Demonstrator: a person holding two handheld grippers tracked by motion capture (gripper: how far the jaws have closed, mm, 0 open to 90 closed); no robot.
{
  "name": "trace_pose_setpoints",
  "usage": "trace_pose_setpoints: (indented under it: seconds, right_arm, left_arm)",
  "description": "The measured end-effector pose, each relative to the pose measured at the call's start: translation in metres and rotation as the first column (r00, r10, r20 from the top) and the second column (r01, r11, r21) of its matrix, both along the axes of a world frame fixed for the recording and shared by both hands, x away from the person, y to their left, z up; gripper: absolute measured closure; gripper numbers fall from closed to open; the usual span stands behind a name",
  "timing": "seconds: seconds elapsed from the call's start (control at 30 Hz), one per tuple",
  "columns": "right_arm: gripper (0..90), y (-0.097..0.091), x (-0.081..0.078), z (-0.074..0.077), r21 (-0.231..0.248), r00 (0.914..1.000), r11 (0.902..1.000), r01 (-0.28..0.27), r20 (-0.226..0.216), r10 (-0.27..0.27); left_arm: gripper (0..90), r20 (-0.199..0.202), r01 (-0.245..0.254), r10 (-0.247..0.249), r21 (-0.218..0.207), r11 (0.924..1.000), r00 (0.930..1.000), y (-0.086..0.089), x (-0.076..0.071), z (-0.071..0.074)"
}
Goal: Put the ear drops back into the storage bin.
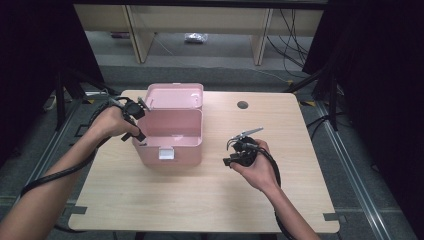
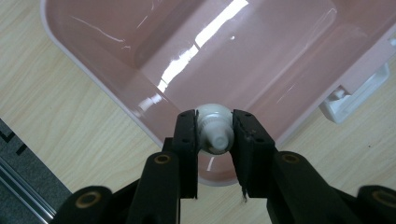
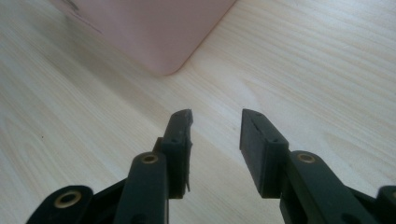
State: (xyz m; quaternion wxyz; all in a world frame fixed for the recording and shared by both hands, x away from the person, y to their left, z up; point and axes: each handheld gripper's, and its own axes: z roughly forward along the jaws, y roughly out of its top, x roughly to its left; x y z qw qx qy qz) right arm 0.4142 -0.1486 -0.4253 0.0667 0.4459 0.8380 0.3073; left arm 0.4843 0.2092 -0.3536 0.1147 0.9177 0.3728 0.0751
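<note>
- The left tongs (image 2: 214,135) are clamped on a small white plastic bottle with a round body and a narrow cap (image 2: 214,127), pads pressing both its sides.
- In the left gripper view the bottle hangs over the rim of the open glossy pink plastic box (image 2: 261,60), at 6 o'clock of its hollow.
- In the high view the box (image 1: 172,135) stands on the pale wooden counter (image 1: 150,200), lid raised at 12 o'clock, white latch (image 1: 166,153) at 6 o'clock.
- The left tongs (image 1: 139,119) sit at the box's 9 o'clock edge.
- The right tongs (image 3: 215,135) stand apart with nothing between them, over bare counter at 3 o'clock of the box.
</note>
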Motion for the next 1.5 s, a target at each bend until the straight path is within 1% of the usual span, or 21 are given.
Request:
trace_pose_setpoints:
  seconds: [0.2,0.23,0.33,0.37,0.43,0.5,0.57,0.8,0.87,0.93,0.97,1.0,1.03,1.07,1.1,1.27,1.37,1.4,1.43,1.47,1.5]
  right_arm:
    - [64.3,-0.003,-0.001,0.004,0.005,0.9999,0.9999,0.014,0.008,-0.014]
    - [64.3,-0.003,-0.001,0.005,0.004,0.9999,0.9999,0.013,0.009,-0.013]
    - [64.3,-0.003,-0.001,0.004,0.011,0.9998,0.9999,0.012,0.015,-0.013]
    - [64.3,-0.003,-0.001,0.004,0.002,1.0000,1.0000,0.008,0.005,-0.008]
    - [64.2,-0.002,-0.002,0.004,0.006,0.9999,0.9999,0.016,-0.004,-0.016]
    - [64.2,-0.003,-0.001,0.003,0.002,0.9999,0.9999,0.012,0.003,-0.012]
    - [64.3,-0.003,-0.001,0.003,0.002,0.9999,0.9999,0.012,0.002,-0.012]
    - [64.2,-0.002,-0.002,0.003,0.009,0.9999,0.9999,0.014,-0.006,-0.013]
    - [64.2,-0.003,-0.001,0.002,0.002,1.0000,1.0000,0.003,0.009,-0.003]
    - [64.2,-0.003,-0.002,0.002,0.005,1.0000,1.0000,0.005,0.001,-0.005]
    - [64.2,-0.003,-0.002,0.002,0.000,0.9999,1.0000,0.002,0.015,-0.002]
    - [64.2,-0.002,-0.003,0.002,0.011,0.9999,0.9999,0.011,0.004,-0.011]
    - [64.2,-0.003,-0.002,0.002,0.002,1.0000,1.0000,0.002,0.009,-0.002]
    - [64.2,-0.003,-0.002,0.002,0.000,0.9999,0.9999,0.011,-0.003,-0.011]
    - [64.2,-0.003,-0.002,0.001,0.001,1.0000,1.0000,0.003,0.008,-0.003]
    - [64.1,-0.003,-0.002,0.001,0.004,1.0000,1.0000,0.006,0.005,-0.006]
    - [64.1,-0.003,-0.002,0.001,0.005,1.0000,1.0000,0.002,0.005,-0.002]
    - [64.1,-0.003,-0.002,0.001,0.005,1.0000,1.0000,0.004,0.007,-0.004]
    - [64.1,-0.003,-0.003,0.001,0.007,1.0000,1.0000,0.007,0.002,-0.007]
    - [64.1,-0.002,-0.002,0.001,0.010,1.0000,0.9999,0.004,0.009,-0.004]
    - [64.1,-0.002,-0.002,0.001,0.007,1.0000,1.0000,0.005,0.007,-0.005]
  left_arm:
    - [71.6,-0.004,-0.007,0.007,0.008,0.9999,1.0000,0.000,0.002,0.000]
    - [71.6,0.002,-0.013,0.013,0.001,0.9999,0.9999,-0.001,0.001,-0.001]
    - [71.6,-0.007,-0.004,0.004,0.008,1.0000,1.0000,-0.001,0.002,-0.003]
    - [71.6,-0.008,-0.003,0.004,0.011,0.9999,1.0000,-0.002,0.002,-0.003]
    - [71.6,-0.010,-0.002,0.002,0.013,0.9999,0.9999,-0.002,0.002,-0.004]
    - [71.6,-0.010,-0.009,0.009,0.008,0.9999,0.9999,-0.003,0.002,-0.005]
    - [71.6,-0.014,0.002,-0.001,0.015,0.9999,0.9999,-0.003,0.003,-0.006]
    - [71.6,-0.019,-0.002,0.002,0.014,0.9999,0.9998,-0.003,0.003,-0.010]
    - [71.6,-0.021,-0.006,0.007,0.013,0.9999,0.9998,-0.003,0.003,-0.011]
    - [71.6,-0.022,-0.005,0.005,0.017,0.9998,0.9997,-0.003,0.003,-0.012]
    - [71.6,-0.030,-0.015,0.015,0.014,0.9998,0.9994,-0.003,0.003,-0.012]
    - [71.6,-0.031,-0.016,0.016,0.013,0.9998,0.9994,-0.003,0.003,-0.014]
    - [71.6,-0.033,-0.024,0.024,0.009,0.9997,0.9992,-0.003,0.002,-0.014]
    - [71.6,-0.025,-0.029,0.029,0.002,0.9996,0.9993,-0.003,0.002,-0.016]
    - [71.6,-0.035,-0.027,0.027,0.011,0.9996,0.9990,-0.003,0.002,-0.015]
    - [71.6,-0.047,-0.041,0.041,0.015,0.9991,0.9980,-0.004,0.002,-0.018]
    - [71.6,-0.050,-0.034,0.035,0.022,0.9992,0.9981,-0.004,0.003,-0.019]
    - [71.6,-0.036,-0.038,0.039,0.016,0.9991,0.9986,-0.004,0.003,-0.021]
    - [71.6,-0.044,-0.036,0.037,0.028,0.9990,0.9983,-0.004,0.004,-0.020]
    - [71.6,-0.044,-0.042,0.043,0.018,0.9990,0.9981,-0.005,0.004,-0.022]
    - [71.6,-0.043,-0.032,0.033,0.021,0.9993,0.9985,-0.005,0.004,-0.022]
